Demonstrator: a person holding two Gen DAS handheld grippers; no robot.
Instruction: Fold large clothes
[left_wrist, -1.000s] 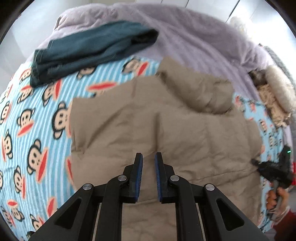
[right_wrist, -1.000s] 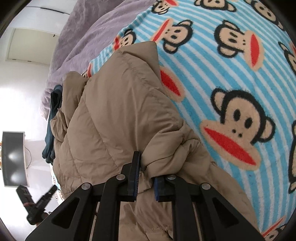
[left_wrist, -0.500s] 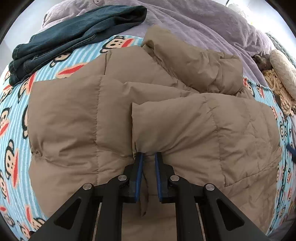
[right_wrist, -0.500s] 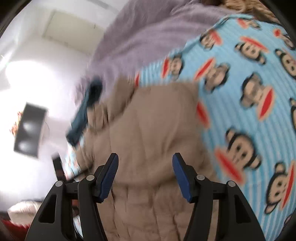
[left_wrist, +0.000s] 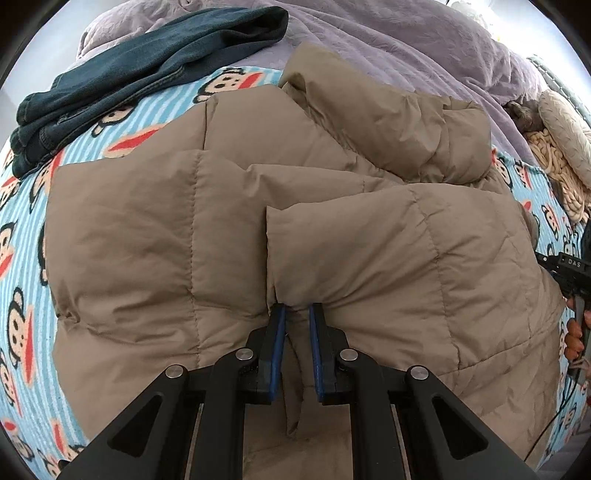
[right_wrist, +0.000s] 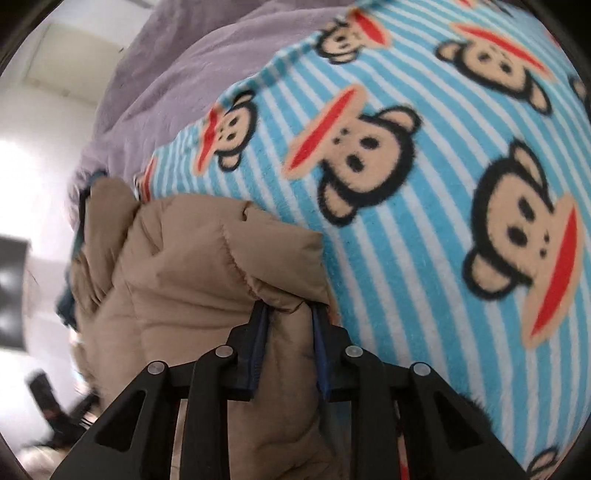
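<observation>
A tan quilted puffer jacket (left_wrist: 184, 240) lies spread on a blue striped monkey-print blanket (left_wrist: 26, 229), with a folded layer on its right half. My left gripper (left_wrist: 295, 314) is shut on a fold of the jacket at its near edge. In the right wrist view my right gripper (right_wrist: 290, 314) is shut on a bunched edge of the same jacket (right_wrist: 207, 277), beside the monkey blanket (right_wrist: 424, 258). The right gripper's body also shows at the right edge of the left wrist view (left_wrist: 569, 269).
Folded dark teal jeans (left_wrist: 140, 62) lie at the back left. A lilac duvet (left_wrist: 406, 48) covers the back of the bed. Cream knitted cushions (left_wrist: 561, 147) sit at the far right. A white wall and a dark screen (right_wrist: 11, 291) show at the left.
My left gripper moved in and stays pinched on the jacket fold. My right gripper let go, opened wide, then shut on another edge of the jacket.
</observation>
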